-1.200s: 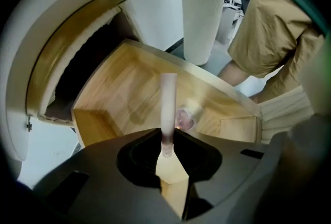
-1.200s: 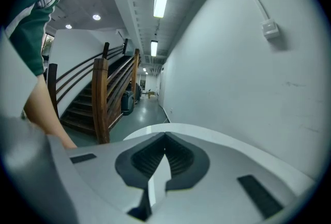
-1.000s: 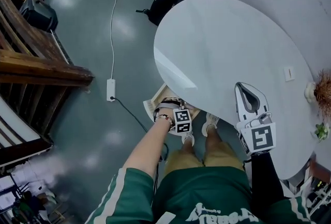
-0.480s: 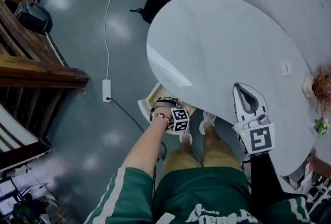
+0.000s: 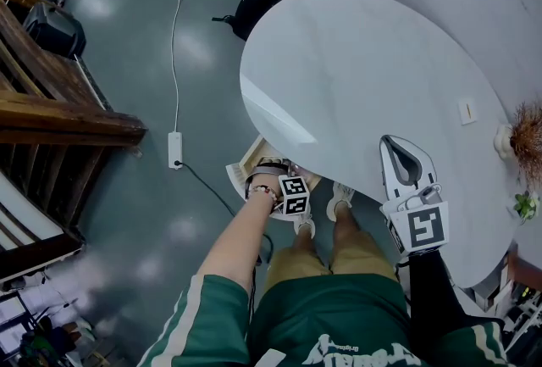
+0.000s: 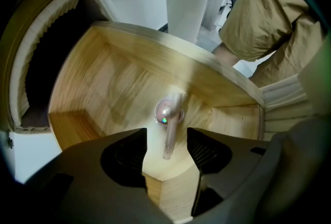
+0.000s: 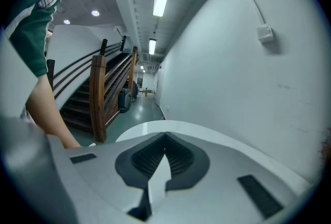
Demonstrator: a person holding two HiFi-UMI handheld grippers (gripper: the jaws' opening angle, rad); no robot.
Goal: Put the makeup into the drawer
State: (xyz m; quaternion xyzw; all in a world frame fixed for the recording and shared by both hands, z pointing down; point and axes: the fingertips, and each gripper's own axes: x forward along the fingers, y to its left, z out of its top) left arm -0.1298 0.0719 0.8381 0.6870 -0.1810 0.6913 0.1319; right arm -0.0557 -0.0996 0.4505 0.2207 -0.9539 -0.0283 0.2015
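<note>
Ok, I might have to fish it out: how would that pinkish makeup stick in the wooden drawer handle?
The makeup stick looks slim and round, so it would likely roll on the smooth floor of the drawer. It seems rigid and light. Its shiny finish may be slippery to pinch.

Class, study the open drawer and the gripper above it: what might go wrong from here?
The left gripper has just been opening its jaws. The pink makeup stick shows blurred in the gap, clear of the pads, so it may bounce or roll in the wooden drawer.
The drawer sits partly under the white table, so a quick lift may strike that edge.
</note>
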